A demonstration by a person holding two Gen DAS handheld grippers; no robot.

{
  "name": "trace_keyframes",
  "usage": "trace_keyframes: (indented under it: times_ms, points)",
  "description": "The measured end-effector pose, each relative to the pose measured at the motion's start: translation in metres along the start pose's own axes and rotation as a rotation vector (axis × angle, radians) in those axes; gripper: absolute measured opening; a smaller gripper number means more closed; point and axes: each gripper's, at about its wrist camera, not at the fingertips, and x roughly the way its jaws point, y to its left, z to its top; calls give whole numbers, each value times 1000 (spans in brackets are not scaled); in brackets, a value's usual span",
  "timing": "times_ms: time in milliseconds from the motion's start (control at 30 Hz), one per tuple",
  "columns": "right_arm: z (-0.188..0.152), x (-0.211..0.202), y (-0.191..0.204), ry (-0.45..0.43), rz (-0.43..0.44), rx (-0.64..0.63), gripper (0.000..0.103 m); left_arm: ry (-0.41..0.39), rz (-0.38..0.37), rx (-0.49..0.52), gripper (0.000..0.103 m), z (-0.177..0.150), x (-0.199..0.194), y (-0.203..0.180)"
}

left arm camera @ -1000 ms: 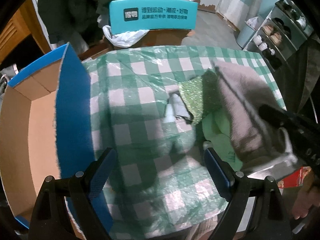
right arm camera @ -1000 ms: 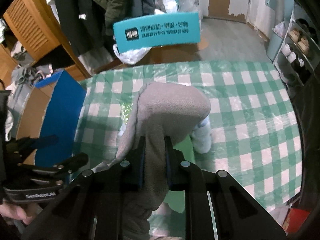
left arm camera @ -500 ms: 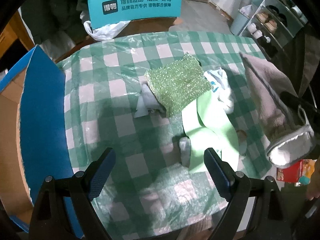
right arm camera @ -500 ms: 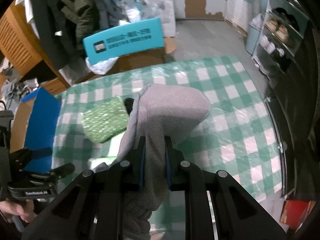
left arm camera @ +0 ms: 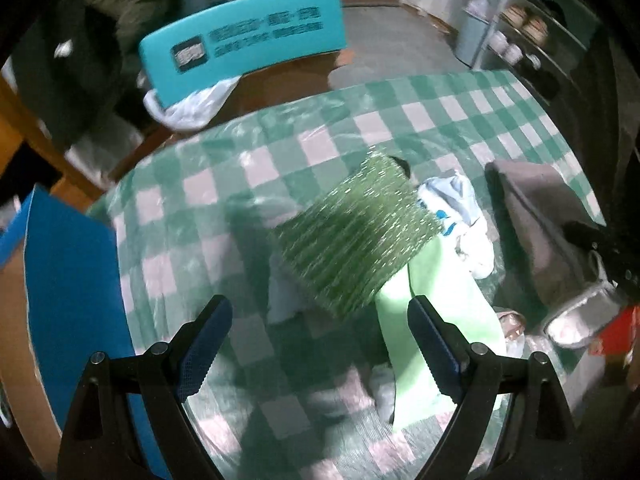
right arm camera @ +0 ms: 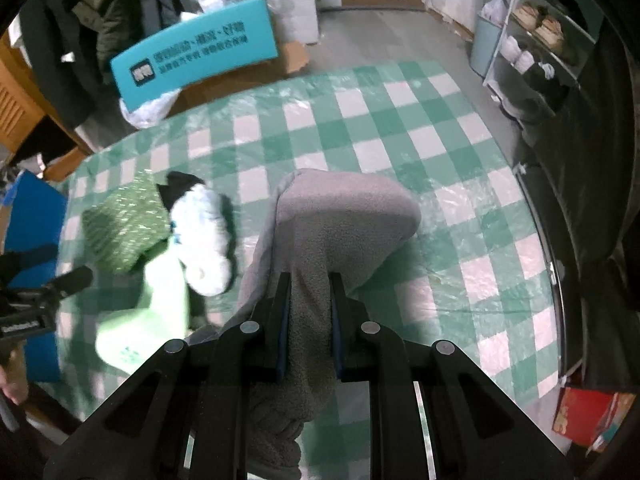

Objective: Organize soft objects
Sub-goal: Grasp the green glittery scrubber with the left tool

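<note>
Clamped grey fleece cloth [right arm camera: 344, 220] between right gripper [right arm camera: 309, 312] pads, draped over checked worktop [right arm camera: 440, 128]. Left gripper [left arm camera: 316, 344] spread wide, bare, above green sparkly cloth [left arm camera: 356, 236] and white sock [left arm camera: 460, 216].

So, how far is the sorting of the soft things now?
Nothing looks put away yet; the inside of the blue box is barely in view. In hand: the right claw is shut on the grey fleece cloth, held above the checked table. The left claw is open and empty. Left on the table: the green glitter cloth, the white sock and the light green cloth.
</note>
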Motion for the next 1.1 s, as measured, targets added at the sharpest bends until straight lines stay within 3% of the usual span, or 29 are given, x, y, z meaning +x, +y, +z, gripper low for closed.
trace_keyframes:
  times_ms: [100,233,300,367,433,533,767,833,900,967,1100]
  points:
    - [1,9,-5,23,-11,13,16,-5,29,84,91,5,7,-14]
    - [2,13,-6,48,-32,26,30,-2,82,164,91,10,21,-33]
    - [2,12,-5,53,-41,34,31,5,90,201,91,12,28,-41]
    - [2,12,-4,51,-36,36,50,12,99,226,91,14,34,-47]
    - [2,12,-4,50,-28,43,61,17,110,244,91,15,39,-51]
    - [3,14,-3,63,-12,63,69,27,113,257,91,18,49,-52]
    - [2,32,4,112,-31,84,70,34,48,233,91,25,58,-46]
    - [3,36,7,120,-45,75,70,21,24,220,86,26,55,-44]
    - [4,39,9,126,-57,70,70,17,5,206,72,26,53,-41]
    - [5,42,10,131,-64,68,70,22,-11,188,65,28,50,-37]
    - [7,46,10,132,-73,72,70,-1,-34,162,60,29,39,-31]
